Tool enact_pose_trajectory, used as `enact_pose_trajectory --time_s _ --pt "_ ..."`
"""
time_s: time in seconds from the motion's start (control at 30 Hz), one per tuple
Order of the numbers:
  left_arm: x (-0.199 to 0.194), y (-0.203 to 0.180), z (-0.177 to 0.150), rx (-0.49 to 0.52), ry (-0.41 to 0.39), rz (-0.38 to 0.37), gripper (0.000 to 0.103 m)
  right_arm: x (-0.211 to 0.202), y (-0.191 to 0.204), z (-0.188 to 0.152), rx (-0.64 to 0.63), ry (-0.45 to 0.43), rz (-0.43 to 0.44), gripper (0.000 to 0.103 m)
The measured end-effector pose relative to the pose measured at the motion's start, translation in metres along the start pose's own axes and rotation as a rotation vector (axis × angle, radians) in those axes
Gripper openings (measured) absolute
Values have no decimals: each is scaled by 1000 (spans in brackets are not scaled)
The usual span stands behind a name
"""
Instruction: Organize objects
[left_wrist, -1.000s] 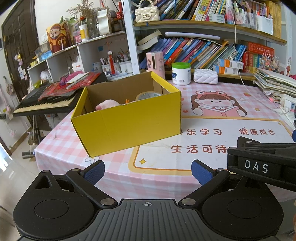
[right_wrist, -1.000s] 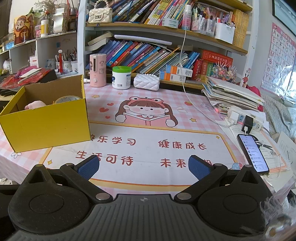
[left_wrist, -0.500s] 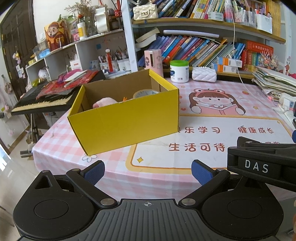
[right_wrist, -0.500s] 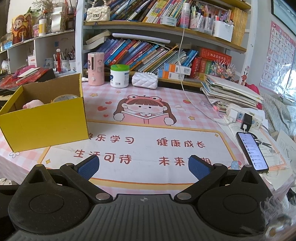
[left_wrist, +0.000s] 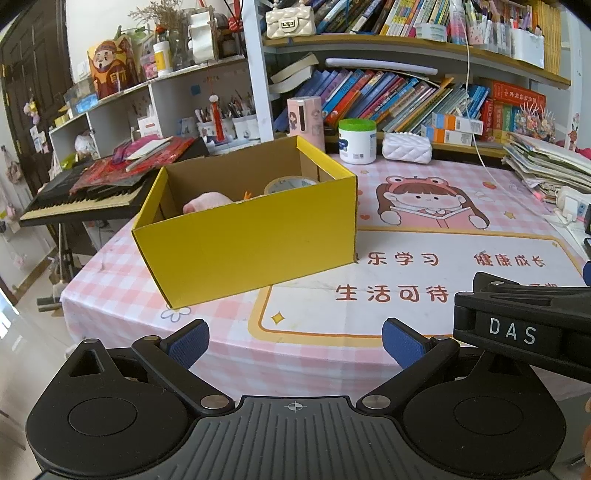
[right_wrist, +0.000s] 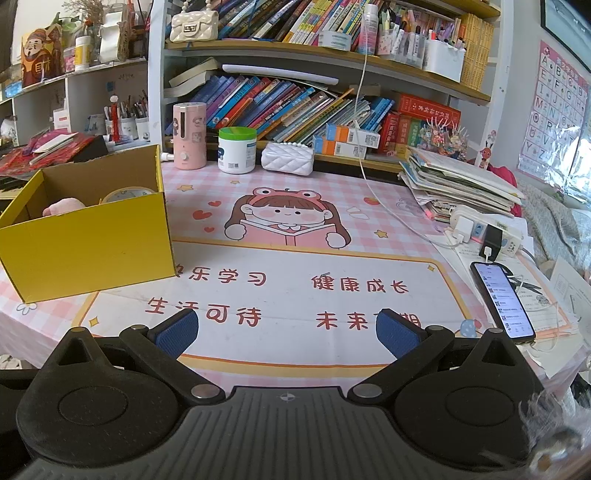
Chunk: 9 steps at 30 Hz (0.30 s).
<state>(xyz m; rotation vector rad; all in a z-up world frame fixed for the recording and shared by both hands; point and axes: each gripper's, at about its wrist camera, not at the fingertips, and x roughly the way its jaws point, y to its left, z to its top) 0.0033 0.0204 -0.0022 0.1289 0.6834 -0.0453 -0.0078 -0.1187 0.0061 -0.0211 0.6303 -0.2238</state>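
Observation:
A yellow cardboard box (left_wrist: 251, 240) stands open on the left of the pink table mat (left_wrist: 406, 273); it also shows in the right wrist view (right_wrist: 88, 240). Inside it lie a pink soft thing (left_wrist: 207, 201), a roll of tape (left_wrist: 291, 184) and a bit of something orange. My left gripper (left_wrist: 295, 343) is open and empty, held back from the table's near edge in front of the box. My right gripper (right_wrist: 286, 332) is open and empty over the mat's near edge, right of the box. Its body (left_wrist: 524, 325) shows at the right of the left wrist view.
At the back stand a pink canister (right_wrist: 189, 134), a white jar with green lid (right_wrist: 237, 149) and a white quilted pouch (right_wrist: 288, 158) before bookshelves. A paper stack (right_wrist: 454, 181), power strip (right_wrist: 487, 232) and phone (right_wrist: 502, 299) lie right. A keyboard (left_wrist: 85, 195) stands left.
Both grippers have drawn back a little from the table; the box looks slightly smaller and farther. Both stay open and empty.

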Motion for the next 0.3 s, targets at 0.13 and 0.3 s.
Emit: enact_pose_trajectory --time_s 0.13,0.3 --pt "0 1 0 3 -6 5 101 1 0 0 2 0 0 103" --pt "1 2 1 6 -5 4 101 1 0 1 3 1 0 103"
